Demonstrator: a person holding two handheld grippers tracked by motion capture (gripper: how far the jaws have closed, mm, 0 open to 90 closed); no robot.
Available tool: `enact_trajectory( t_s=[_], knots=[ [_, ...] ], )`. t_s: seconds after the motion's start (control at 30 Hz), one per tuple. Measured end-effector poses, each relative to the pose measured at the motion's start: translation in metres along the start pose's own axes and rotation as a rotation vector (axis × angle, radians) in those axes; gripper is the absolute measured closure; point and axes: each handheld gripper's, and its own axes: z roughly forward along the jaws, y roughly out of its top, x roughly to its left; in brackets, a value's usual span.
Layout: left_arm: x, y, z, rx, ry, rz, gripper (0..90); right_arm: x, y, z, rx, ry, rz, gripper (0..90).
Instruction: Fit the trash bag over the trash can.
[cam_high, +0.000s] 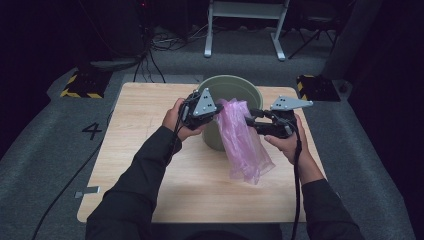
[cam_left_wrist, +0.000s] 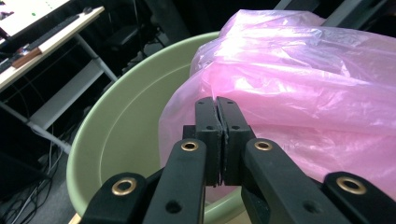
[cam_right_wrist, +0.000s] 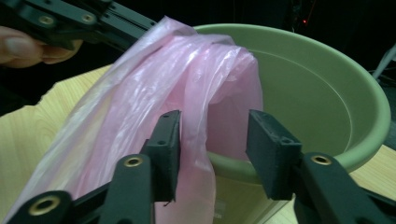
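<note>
Hanging over near rim of green bucket (cam_high: 235, 87), pink plastic bag (cam_high: 245, 145) drapes down bucket's front wall toward 6 o'clock, lower end resting on wooden table (cam_high: 145, 150). Bucket sits at table's far centre, 12 o'clock side. Left gripper (cam_high: 218, 108) at bag's top edge, 9 o'clock side of it; left gripper view shows jaws pressed together w/ thin fold of pink film pinched between pads (cam_left_wrist: 217, 122). Right gripper (cam_high: 251, 120) comes in from 3 o'clock, jaws spread apart; right gripper view has bag's gathered folds (cam_right_wrist: 187, 93) passing betw. the two pads (cam_right_wrist: 271, 140), left pad touching film, right pad clear of it. Left hand (cam_high: 175, 120) and right hand (cam_high: 287, 142) grip the tools; dark sleeves enter from 6 o'clock. Grey floor around table, a "4" marked at 9 o'clock.
</note>
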Motion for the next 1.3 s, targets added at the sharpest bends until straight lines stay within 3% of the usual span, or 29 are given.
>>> enact_trajectory(
  t_s=[0.2,0.47,0.53,0.63,0.67,0.73,0.77,0.8,0.83,0.9,1.03,1.17,1.2,1.3],
  knots=[
    [0.005,-0.001,0.002,0.016,0.017,-0.022,88.7,0.005,-0.007,-0.01,-0.01,0.001,-0.016,48.4],
    [0.013,-0.007,0.003,0.033,0.034,-0.054,88.7,0.017,-0.03,-0.015,0.009,0.094,-0.025,43.5],
    [0.014,-0.007,0.003,0.036,0.034,-0.054,88.7,0.018,-0.032,-0.014,0.01,0.095,-0.028,43.9],
    [0.015,-0.008,0.004,0.04,0.035,-0.06,88.7,0.023,-0.034,-0.01,0.013,0.114,-0.034,49.2],
    [0.016,-0.009,0.004,0.037,0.036,-0.07,88.6,0.025,-0.035,-0.007,0.019,0.13,-0.041,56.9],
    [0.016,-0.009,0.004,0.036,0.038,-0.069,88.4,0.026,-0.035,-0.006,0.017,0.138,-0.046,59.0],
    [0.017,-0.01,0.003,0.03,0.043,-0.074,87.9,0.027,-0.035,-0.004,0.016,0.144,-0.056,64.6],
    [0.019,-0.011,0.002,0.019,0.047,-0.085,83.7,0.03,-0.036,-0.002,0.012,0.149,-0.079,76.0],
    [0.019,-0.011,0.002,0.019,0.047,-0.085,81.0,0.03,-0.036,-0.002,0.012,0.149,-0.079,76.0],
    [0.021,-0.013,0.0,0.01,0.049,-0.102,76.5,0.031,-0.035,0.001,0.007,0.15,-0.086,84.9],
    [0.022,-0.016,-0.004,0.009,0.051,-0.113,68.9,0.031,-0.035,0.004,-0.003,0.157,-0.073,89.0],
    [0.023,-0.018,-0.01,-0.004,0.107,-0.142,46.4,0.029,-0.035,0.004,-0.019,0.134,-0.058,90.0],
    [0.023,-0.018,-0.014,-0.019,0.111,-0.16,46.4,0.029,-0.035,0.004,-0.019,0.134,-0.058,90.0],
    [0.021,-0.02,-0.028,-0.048,0.098,-0.185,32.8,0.028,-0.035,0.004,-0.026,0.128,-0.044,90.0]
  ],
)
